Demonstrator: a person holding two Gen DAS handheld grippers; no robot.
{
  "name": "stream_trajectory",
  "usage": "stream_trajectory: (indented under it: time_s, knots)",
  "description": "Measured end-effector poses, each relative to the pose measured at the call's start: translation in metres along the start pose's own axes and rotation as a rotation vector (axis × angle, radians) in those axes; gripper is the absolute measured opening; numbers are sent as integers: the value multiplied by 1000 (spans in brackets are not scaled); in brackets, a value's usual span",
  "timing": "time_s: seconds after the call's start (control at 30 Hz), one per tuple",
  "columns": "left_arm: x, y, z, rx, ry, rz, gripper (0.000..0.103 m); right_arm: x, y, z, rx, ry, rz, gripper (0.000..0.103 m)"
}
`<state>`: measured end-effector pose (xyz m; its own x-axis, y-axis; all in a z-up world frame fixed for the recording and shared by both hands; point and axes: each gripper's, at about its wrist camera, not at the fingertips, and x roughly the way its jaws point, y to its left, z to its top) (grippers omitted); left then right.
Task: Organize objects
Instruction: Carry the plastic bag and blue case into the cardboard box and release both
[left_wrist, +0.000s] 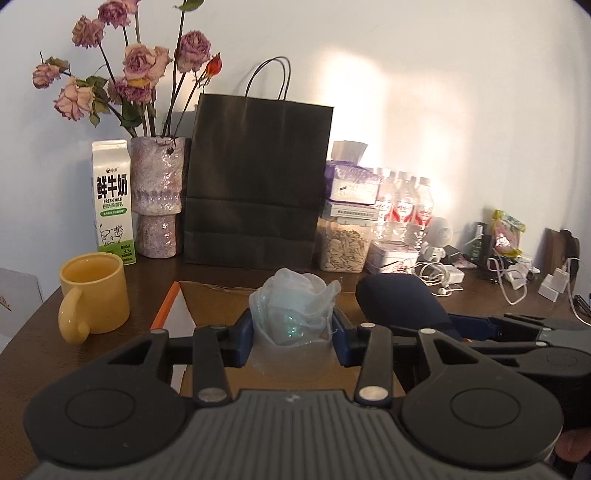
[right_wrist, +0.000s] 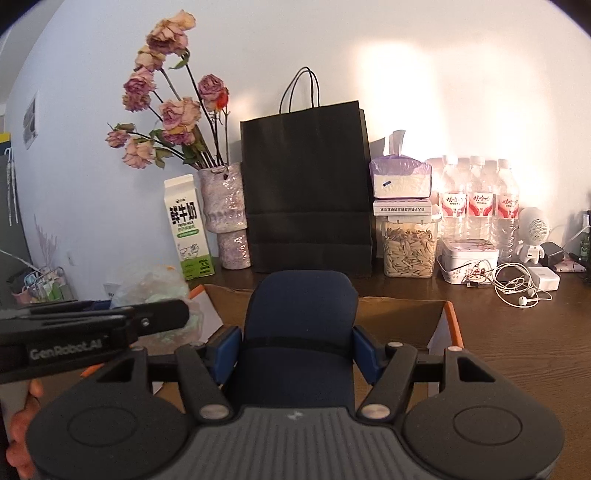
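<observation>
My left gripper (left_wrist: 293, 338) is shut on a crumpled clear plastic bag (left_wrist: 293, 310) and holds it above an open cardboard box (left_wrist: 207, 295) with an orange-edged flap. My right gripper (right_wrist: 295, 349) is shut on a dark navy pouch (right_wrist: 299, 317) and holds it above the same box (right_wrist: 399, 314). The pouch also shows in the left wrist view (left_wrist: 399, 299), just right of the bag. The left gripper's side and the bag (right_wrist: 155, 291) show at the left of the right wrist view.
On the brown table (left_wrist: 480, 306) stand a yellow mug (left_wrist: 94, 295), a milk carton (left_wrist: 112, 201), a vase of dried roses (left_wrist: 157, 195), a black paper bag (left_wrist: 255, 181), a seed jar (left_wrist: 343, 243), water bottles (left_wrist: 404, 201), a tin (right_wrist: 467, 258) and earphone cables (right_wrist: 517, 284).
</observation>
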<state>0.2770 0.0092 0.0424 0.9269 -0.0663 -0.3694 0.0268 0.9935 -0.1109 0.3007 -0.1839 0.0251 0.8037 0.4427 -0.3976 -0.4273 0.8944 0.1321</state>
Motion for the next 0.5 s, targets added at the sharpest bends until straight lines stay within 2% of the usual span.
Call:
stream_trajectory:
  time_s: [0.3, 0.37, 0.43, 0.47, 0.5]
  knots:
    - [30, 3, -9, -12, 38, 33, 43, 30, -8, -8, 4, 63, -44, 64]
    - [30, 5, -10, -16, 40, 38, 47, 32, -8, -10, -2, 77, -46, 65]
    - [28, 7, -10, -21, 37, 56, 62, 30, -8, -12, -4, 67, -52, 68]
    - [27, 8, -11, -25, 31, 67, 84, 29, -7, -12, -11, 64, -65, 81]
    - [25, 9, -11, -28, 24, 77, 103, 27, -7, -12, -16, 61, -70, 99]
